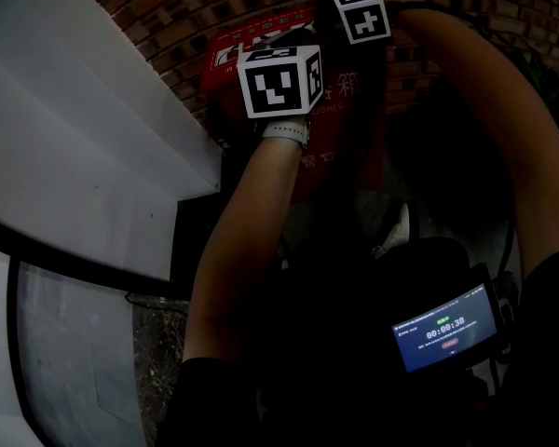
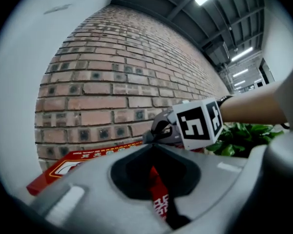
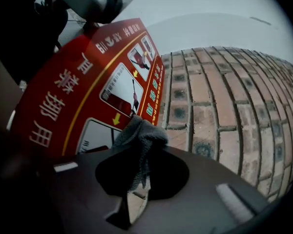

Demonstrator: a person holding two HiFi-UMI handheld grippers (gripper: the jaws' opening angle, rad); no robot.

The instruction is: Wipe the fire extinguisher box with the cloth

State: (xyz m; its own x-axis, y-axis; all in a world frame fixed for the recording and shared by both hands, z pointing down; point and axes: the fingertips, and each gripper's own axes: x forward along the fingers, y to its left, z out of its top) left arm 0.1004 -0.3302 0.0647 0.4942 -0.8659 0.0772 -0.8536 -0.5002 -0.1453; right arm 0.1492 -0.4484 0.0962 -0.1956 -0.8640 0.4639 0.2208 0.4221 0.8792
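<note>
Pinching fuzzy grey cloth (image 3: pixel 141 133), right tongs (image 3: pixel 139 152) at red fire extinguisher box (image 3: pixel 63 101); left tongs (image 2: pixel 155 145) closed, empty.

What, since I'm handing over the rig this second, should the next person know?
Left hand-held gripper: jaws together, nothing in them, up by the top of the red fire extinguisher box.
Right hand-held gripper: shut on the grey cloth, held at the box's front near the edge beside the brick wall.
Done: cloth in hand, at the box. How much is wiped cannot be told.
Left: wipe the box.
</note>
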